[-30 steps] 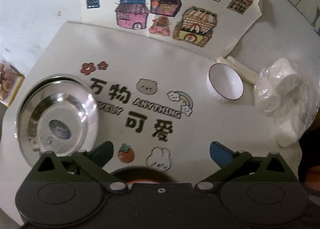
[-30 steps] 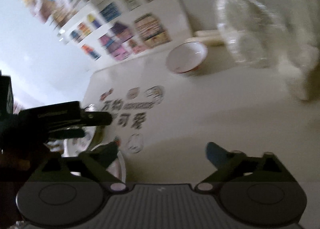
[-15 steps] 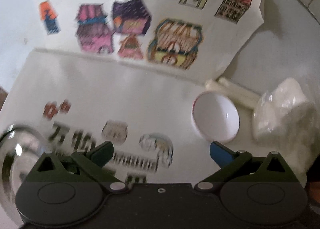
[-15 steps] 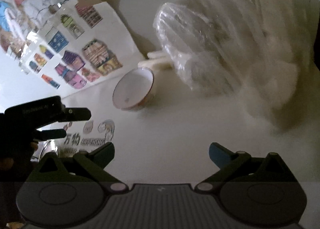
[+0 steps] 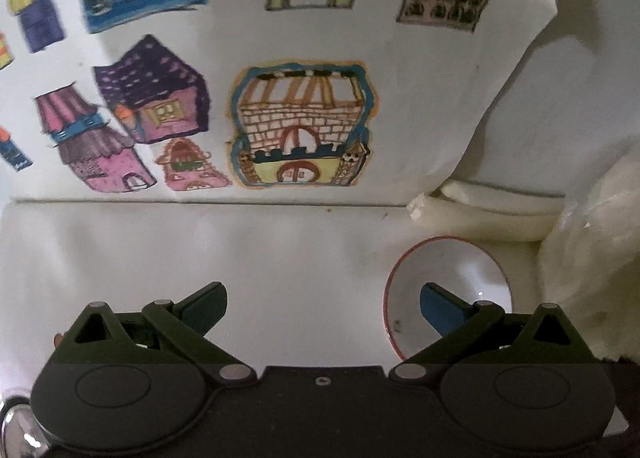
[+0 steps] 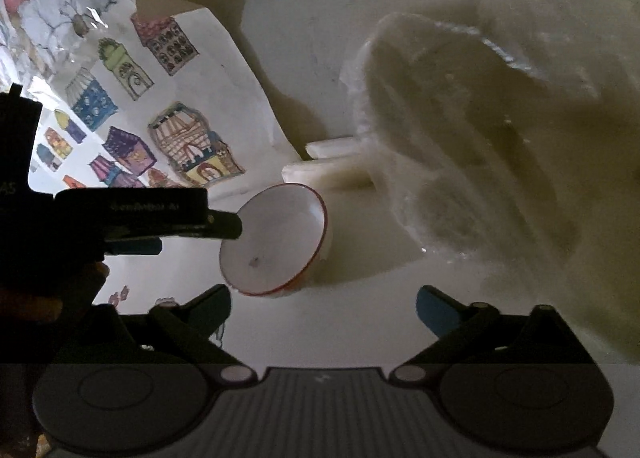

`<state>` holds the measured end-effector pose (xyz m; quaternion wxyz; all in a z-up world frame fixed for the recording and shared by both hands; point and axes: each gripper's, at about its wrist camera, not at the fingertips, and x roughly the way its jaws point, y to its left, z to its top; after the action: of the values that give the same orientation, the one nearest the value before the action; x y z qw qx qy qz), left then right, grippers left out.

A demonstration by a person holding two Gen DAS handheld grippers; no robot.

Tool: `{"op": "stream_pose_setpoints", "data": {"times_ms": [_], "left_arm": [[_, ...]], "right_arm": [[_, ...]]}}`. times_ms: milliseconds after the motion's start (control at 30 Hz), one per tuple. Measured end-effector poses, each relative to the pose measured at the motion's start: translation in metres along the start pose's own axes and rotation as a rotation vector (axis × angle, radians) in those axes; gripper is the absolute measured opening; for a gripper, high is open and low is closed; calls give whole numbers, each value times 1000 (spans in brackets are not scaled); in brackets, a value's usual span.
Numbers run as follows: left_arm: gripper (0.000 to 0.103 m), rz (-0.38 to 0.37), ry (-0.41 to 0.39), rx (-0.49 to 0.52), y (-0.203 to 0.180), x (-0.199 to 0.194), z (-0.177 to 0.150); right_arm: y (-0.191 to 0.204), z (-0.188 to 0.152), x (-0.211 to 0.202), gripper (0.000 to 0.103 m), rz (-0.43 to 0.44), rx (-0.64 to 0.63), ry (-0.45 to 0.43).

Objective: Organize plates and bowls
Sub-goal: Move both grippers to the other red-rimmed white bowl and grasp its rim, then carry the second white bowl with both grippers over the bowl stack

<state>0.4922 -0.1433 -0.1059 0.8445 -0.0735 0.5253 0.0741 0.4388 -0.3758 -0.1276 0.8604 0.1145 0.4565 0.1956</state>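
A small white bowl with a red rim (image 5: 452, 270) stands on the white mat, also in the right wrist view (image 6: 276, 238). My left gripper (image 5: 324, 298) is open; its right fingertip (image 5: 440, 306) sits over the bowl's mouth, its left one outside the rim. In the right wrist view that gripper's finger (image 6: 224, 224) reaches over the bowl's left edge. My right gripper (image 6: 324, 308) is open and empty, just short of the bowl. A sliver of the steel plate (image 5: 16, 438) shows at the lower left.
A sheet of coloured house drawings (image 5: 280, 98) lies behind the mat. Pale foam sticks (image 5: 492, 214) lie behind the bowl. A clear plastic bag of white stuff (image 6: 480, 162) stands right of the bowl, close to it.
My left gripper moved forward and right from the steel plate to the bowl, its right finger now over the bowl's mouth. My right gripper also closed in on the bowl.
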Motion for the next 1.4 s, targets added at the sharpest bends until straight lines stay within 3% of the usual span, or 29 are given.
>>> {"op": "stream_pose_setpoints", "data": {"times_ms": [267, 567, 667, 733, 1000, 1400], "left_arm": [[102, 14, 12, 38, -7, 7, -1], [78, -11, 4, 26, -10, 9, -3], [65, -43, 7, 15, -9, 6, -3], [49, -73, 14, 8, -9, 6, -4], [10, -163, 36, -21, -12, 12, -15], [7, -189, 9, -68, -3, -11, -36]], "right_arm": [[1, 9, 17, 82, -28, 16, -7], [5, 10, 28, 57, -29, 27, 11], [5, 11, 29, 46, -22, 33, 17], [6, 12, 31, 40, -13, 38, 20], [8, 14, 33, 25, 14, 46, 26], [15, 7, 16, 17, 0, 30, 24]]}}
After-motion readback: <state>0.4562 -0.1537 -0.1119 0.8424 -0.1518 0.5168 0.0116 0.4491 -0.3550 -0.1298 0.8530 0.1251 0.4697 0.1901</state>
